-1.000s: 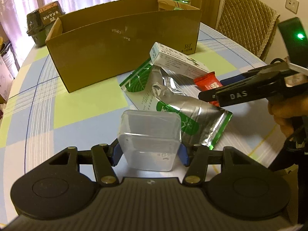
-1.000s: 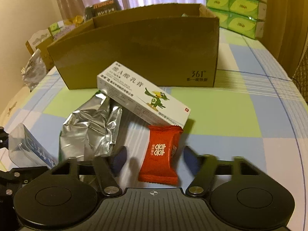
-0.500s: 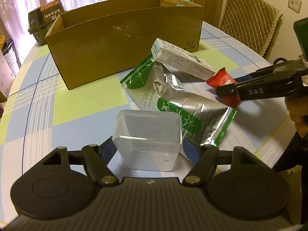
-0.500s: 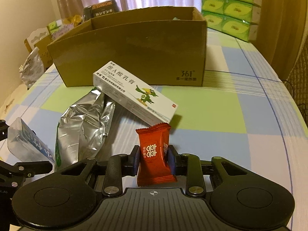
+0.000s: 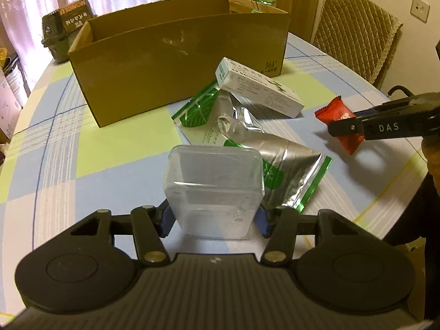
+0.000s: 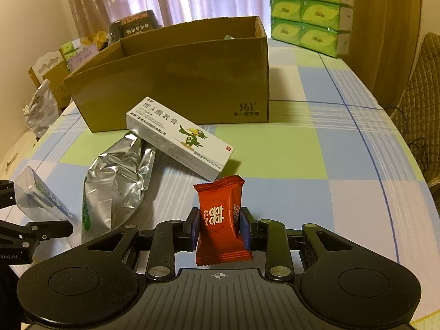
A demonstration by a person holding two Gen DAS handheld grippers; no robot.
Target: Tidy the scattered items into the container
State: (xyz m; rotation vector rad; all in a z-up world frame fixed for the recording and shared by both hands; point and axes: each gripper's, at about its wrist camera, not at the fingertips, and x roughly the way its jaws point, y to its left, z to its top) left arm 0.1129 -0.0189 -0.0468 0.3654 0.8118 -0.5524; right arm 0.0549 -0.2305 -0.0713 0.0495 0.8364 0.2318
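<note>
My left gripper (image 5: pixel 214 218) is shut on a clear plastic box (image 5: pixel 214 184), held above the checked tablecloth. My right gripper (image 6: pixel 219 225) is shut on a red candy packet (image 6: pixel 220 214), lifted off the table; from the left wrist view the same red candy packet (image 5: pixel 337 119) hangs at the right in the right gripper (image 5: pixel 346 129). A crumpled silver and green pouch (image 5: pixel 255 143) (image 6: pixel 118 181) lies on the table. A white medicine carton (image 5: pixel 258 90) (image 6: pixel 181 140) leans on it. The open cardboard box (image 5: pixel 176 63) (image 6: pixel 176 79) stands behind them.
A stack of green tissue packs (image 6: pixel 310 13) sits at the far right of the table. A dark carton (image 5: pixel 68 24) stands behind the cardboard box. A quilted chair (image 5: pixel 357 30) is beyond the table's right edge. A hand (image 5: pixel 433 159) holds the right gripper.
My right gripper shut on the red candy packet and lifted it off the table. My left gripper raised the clear plastic box a little.
</note>
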